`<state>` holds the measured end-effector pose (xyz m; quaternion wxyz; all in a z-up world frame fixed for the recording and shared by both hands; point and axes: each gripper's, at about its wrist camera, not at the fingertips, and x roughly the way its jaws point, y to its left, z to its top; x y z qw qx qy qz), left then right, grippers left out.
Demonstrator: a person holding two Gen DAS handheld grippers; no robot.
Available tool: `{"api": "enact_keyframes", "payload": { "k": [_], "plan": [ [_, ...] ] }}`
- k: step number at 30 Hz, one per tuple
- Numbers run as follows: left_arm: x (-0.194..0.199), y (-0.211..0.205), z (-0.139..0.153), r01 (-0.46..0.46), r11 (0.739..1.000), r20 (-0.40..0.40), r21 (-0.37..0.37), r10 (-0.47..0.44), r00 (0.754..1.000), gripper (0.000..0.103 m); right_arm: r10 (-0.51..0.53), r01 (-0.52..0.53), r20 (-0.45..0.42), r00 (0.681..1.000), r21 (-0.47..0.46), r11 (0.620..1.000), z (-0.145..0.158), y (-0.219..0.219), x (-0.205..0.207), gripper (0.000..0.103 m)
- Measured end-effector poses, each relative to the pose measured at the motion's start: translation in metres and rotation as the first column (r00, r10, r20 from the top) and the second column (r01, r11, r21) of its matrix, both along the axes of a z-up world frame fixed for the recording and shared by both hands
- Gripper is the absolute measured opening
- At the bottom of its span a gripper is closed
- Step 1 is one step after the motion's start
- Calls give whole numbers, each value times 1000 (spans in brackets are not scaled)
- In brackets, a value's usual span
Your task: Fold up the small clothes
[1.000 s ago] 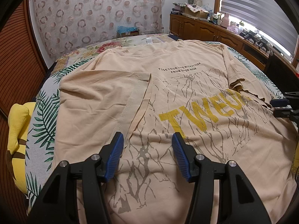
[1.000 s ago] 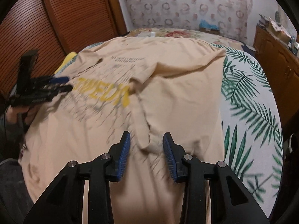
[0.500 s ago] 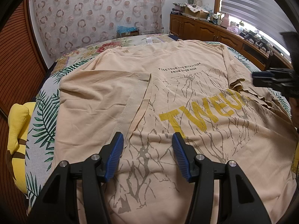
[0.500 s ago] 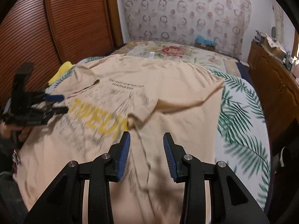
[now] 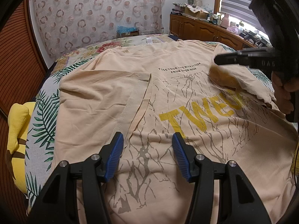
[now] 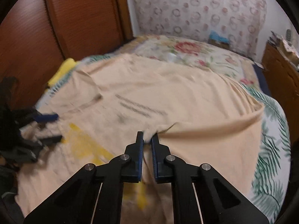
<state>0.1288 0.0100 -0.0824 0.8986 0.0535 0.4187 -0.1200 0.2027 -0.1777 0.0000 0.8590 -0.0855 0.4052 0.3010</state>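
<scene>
We saw the peach cotton T-shirt with yellow lettering (image 5: 168, 97) spread flat on the palm-leaf printed bedspread (image 5: 43, 115), its left sleeve already folded inward. Our left gripper (image 5: 147, 150) hovered level over the shirt's lower front, blue-padded jaws spread wide and holding nothing. Our right gripper (image 6: 147, 140) reached in over the shirt's right side with its jaws pinched nearly closed on a bunched fold of sleeve fabric, lifted off the shirt's body. That view was motion-blurred.
</scene>
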Motion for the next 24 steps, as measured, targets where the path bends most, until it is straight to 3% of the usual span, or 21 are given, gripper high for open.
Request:
{"api": "enact_keyframes", "payload": {
  "k": [1,3,4,5,10,14,24],
  "plan": [
    [0,0,0,0,1000,0,0,0,1000,54,3,-3,9,1000,3,1000,3,3,0,6],
    [0,0,0,0,1000,0,0,0,1000,54,-2,1,25,1000,3,1000,10,6,0,23],
    [0,0,0,0,1000,0,0,0,1000,54,-7,7,35,999,-2,1000,12,7,0,39],
    [0,0,0,0,1000,0,0,0,1000,54,-12,12,51,999,-1,1000,15,3,-1,42],
    [0,0,0,0,1000,0,0,0,1000,54,-88,91,81,993,-31,995,18,-25,4,43],
    [-1,0,0,0,1000,0,0,0,1000,54,-151,158,80,985,-94,983,3,-56,9,43],
    [0,0,0,0,1000,-1,1,0,1000,54,-192,195,38,981,-126,973,-29,-81,8,44]
  ]
}}
